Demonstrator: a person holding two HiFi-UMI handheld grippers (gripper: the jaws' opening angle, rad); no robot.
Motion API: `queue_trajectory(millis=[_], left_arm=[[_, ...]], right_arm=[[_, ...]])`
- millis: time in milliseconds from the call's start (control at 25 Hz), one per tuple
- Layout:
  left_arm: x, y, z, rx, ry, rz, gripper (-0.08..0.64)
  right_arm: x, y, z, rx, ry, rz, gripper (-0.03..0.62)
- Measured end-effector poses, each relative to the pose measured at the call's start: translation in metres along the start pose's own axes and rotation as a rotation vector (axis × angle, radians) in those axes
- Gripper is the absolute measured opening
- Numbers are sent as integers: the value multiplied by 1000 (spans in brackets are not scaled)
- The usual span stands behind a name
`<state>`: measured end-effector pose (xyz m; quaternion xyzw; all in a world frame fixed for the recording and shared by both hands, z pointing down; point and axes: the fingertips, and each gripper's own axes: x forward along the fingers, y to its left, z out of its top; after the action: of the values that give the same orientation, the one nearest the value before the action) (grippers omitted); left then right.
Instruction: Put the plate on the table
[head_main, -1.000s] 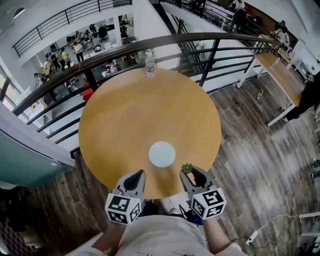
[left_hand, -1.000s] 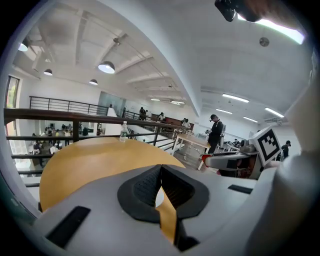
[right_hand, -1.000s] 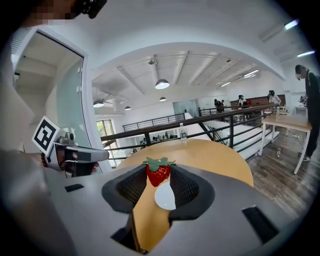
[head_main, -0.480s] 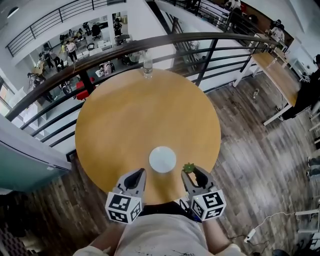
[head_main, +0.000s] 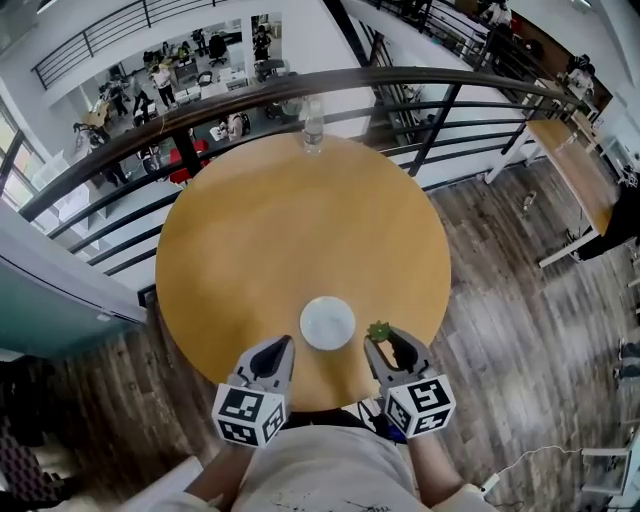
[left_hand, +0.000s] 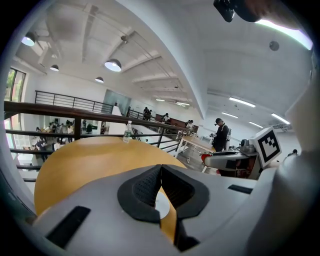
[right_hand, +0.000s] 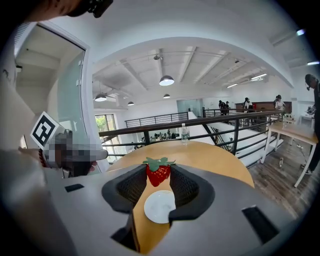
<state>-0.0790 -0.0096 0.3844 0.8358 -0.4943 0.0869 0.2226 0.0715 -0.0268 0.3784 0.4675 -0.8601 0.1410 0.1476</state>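
Note:
A small white plate (head_main: 327, 323) lies flat on the round wooden table (head_main: 280, 230), near its front edge. My left gripper (head_main: 279, 349) hovers just left of the plate and nearer me, its jaws shut with nothing between them (left_hand: 160, 170). My right gripper (head_main: 384, 340) is just right of the plate, shut on a red strawberry (right_hand: 158, 172) with a green leafy top (head_main: 377, 332). In the right gripper view the plate (right_hand: 160, 206) shows on the table below the jaws. In the left gripper view only a sliver of the plate (left_hand: 161, 204) shows under the jaws.
A clear water bottle (head_main: 313, 128) stands at the table's far edge, beside a dark metal railing (head_main: 430, 110) over a lower floor with several people. Wood flooring surrounds the table. A long desk (head_main: 575, 165) stands far right.
Both grippers have edged slightly toward the plate. The strawberry stays gripped in the right one, and the plate has not moved on the table.

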Motion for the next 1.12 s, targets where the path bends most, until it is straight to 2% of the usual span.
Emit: queue_trajectory(millis=[600, 840, 1120], left_arm=[[26, -7, -4, -8, 25, 35, 23], [39, 5, -4, -12, 47, 31, 23], [55, 3, -21, -15, 68, 28, 23]], right_arm=[[19, -19, -12, -2, 47, 62, 155], [40, -19, -14, 8, 70, 72, 155], [50, -26, -36, 13, 96, 86, 155]])
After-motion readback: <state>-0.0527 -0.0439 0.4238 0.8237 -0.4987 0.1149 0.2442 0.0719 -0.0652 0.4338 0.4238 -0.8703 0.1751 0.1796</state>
